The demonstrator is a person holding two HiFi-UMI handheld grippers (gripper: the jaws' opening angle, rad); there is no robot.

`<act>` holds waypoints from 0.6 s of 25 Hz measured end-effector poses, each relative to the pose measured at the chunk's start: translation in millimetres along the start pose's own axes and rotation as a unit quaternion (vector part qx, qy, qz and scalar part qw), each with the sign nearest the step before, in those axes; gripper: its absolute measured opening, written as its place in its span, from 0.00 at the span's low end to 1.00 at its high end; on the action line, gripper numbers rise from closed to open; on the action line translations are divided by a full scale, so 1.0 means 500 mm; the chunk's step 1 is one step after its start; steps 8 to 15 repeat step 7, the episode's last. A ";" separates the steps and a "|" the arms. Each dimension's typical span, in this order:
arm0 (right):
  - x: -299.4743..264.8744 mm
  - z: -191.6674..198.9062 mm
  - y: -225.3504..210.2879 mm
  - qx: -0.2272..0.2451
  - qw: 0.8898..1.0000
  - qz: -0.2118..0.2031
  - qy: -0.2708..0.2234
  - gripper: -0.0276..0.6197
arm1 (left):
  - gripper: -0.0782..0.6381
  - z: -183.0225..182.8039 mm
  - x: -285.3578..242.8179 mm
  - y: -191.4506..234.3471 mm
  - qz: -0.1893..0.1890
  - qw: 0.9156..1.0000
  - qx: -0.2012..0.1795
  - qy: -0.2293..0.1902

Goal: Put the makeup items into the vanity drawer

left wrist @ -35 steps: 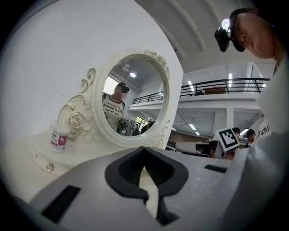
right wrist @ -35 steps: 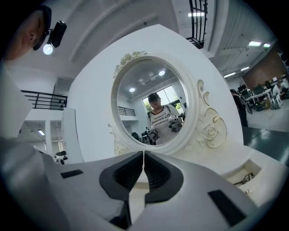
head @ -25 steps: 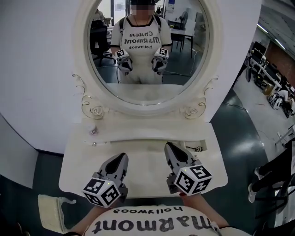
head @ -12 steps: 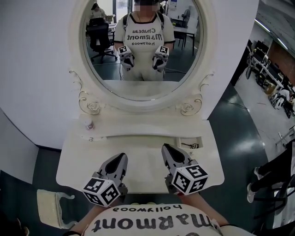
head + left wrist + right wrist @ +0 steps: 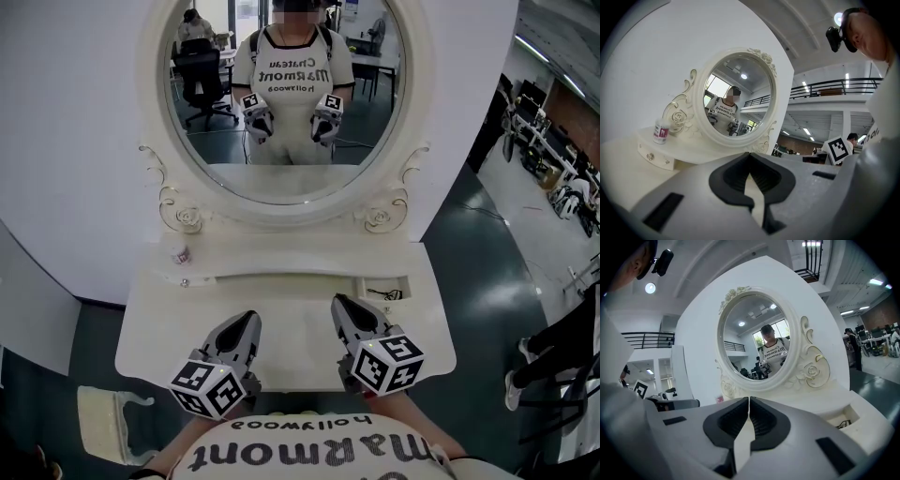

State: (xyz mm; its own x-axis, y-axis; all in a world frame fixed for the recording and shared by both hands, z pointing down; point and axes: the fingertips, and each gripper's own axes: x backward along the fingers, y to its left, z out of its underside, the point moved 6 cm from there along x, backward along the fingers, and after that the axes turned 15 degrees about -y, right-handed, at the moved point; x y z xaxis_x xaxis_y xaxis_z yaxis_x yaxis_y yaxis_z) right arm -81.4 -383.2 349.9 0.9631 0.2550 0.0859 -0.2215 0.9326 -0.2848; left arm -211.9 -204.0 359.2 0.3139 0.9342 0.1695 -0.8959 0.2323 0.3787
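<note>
A small jar with a pink label (image 5: 178,254) (image 5: 661,131) stands on the left of the white vanity's raised shelf (image 5: 281,261). Below it is a shut little drawer with a round knob (image 5: 184,281) (image 5: 650,156). At the shelf's right end an open drawer (image 5: 405,284) (image 5: 855,414) holds a dark wiry item (image 5: 386,295) (image 5: 841,424). My left gripper (image 5: 248,319) (image 5: 750,154) and right gripper (image 5: 339,302) (image 5: 749,398) hover side by side over the tabletop's front. Both are shut with nothing in them, well short of the jar and the drawers.
A big oval mirror (image 5: 286,94) in a carved white frame rises behind the shelf and reflects the person and both grippers. The tabletop (image 5: 291,314) spreads bare ahead of the grippers. A pale mat (image 5: 108,422) lies on the dark floor at the left.
The head view has shifted, so the vanity sits a little higher and further left in the picture. Both grippers stay shut in nearly the same place.
</note>
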 end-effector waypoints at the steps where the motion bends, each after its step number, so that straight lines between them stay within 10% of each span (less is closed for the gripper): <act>1: -0.001 0.001 0.001 0.000 1.000 -0.001 0.000 0.09 | 0.12 0.000 0.001 0.002 -0.001 1.000 0.000 0.000; 15: -0.007 0.011 0.001 0.001 1.000 -0.002 0.002 0.09 | 0.12 0.005 0.002 0.012 -0.002 1.000 0.000 0.000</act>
